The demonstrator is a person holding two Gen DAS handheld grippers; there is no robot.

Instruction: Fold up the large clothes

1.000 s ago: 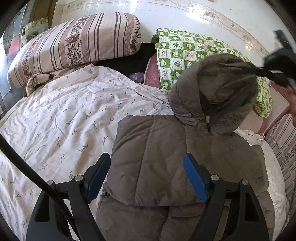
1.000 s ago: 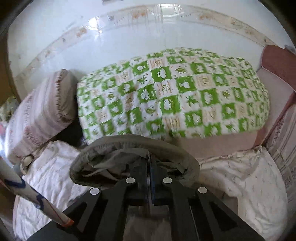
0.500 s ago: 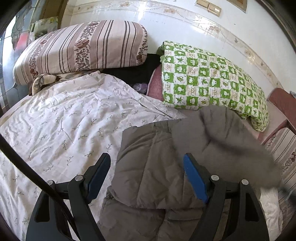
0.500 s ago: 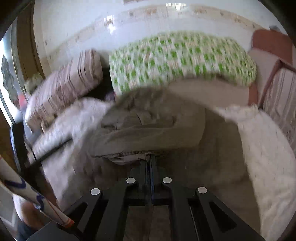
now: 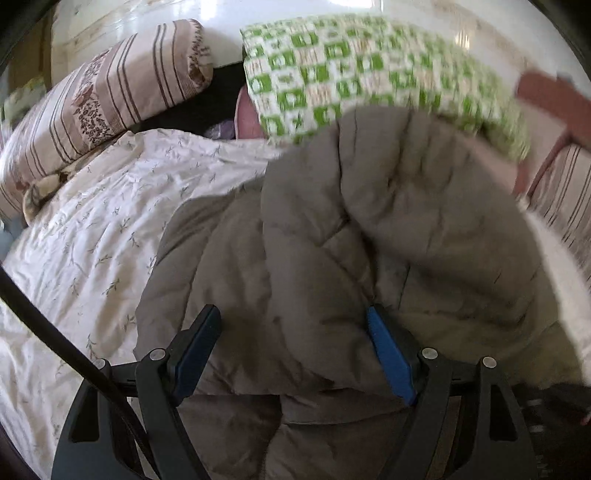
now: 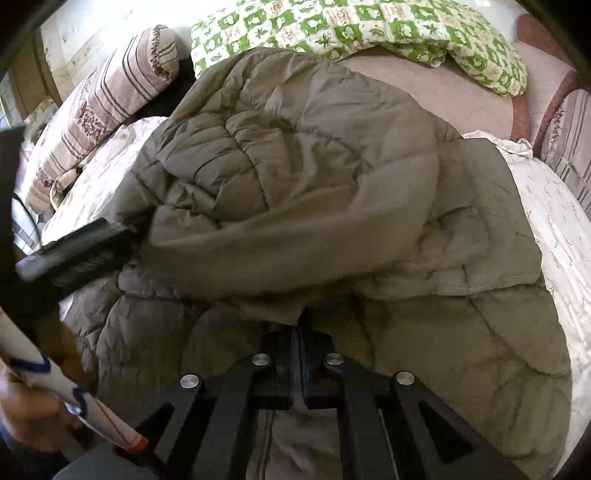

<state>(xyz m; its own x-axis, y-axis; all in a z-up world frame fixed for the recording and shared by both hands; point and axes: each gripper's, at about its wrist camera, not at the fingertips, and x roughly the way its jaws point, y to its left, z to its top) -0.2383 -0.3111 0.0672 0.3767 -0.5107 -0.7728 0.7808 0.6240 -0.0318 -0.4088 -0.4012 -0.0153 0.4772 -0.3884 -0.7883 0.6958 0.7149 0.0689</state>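
The jacket (image 6: 314,192) lies on the bedspread (image 5: 92,229), hood (image 6: 280,177) folded down over its body. The right gripper (image 6: 301,325) pinches the hood's edge at 6 o'clock. The left gripper (image 5: 291,350) hangs spread over the jacket, its 2 fingers (image 5: 388,354) gripping nothing. A checked quilt (image 6: 369,29) sits at 12 o'clock.

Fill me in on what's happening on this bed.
A person with a gripper in each hand is folding a grey puffer jacket on a floral bedsheet. The right gripper is shut on the hood's edge, with the hood laid over the jacket's body. The left gripper stands open above the jacket, gripping nothing. A striped pillow and a green checked quilt lie behind.
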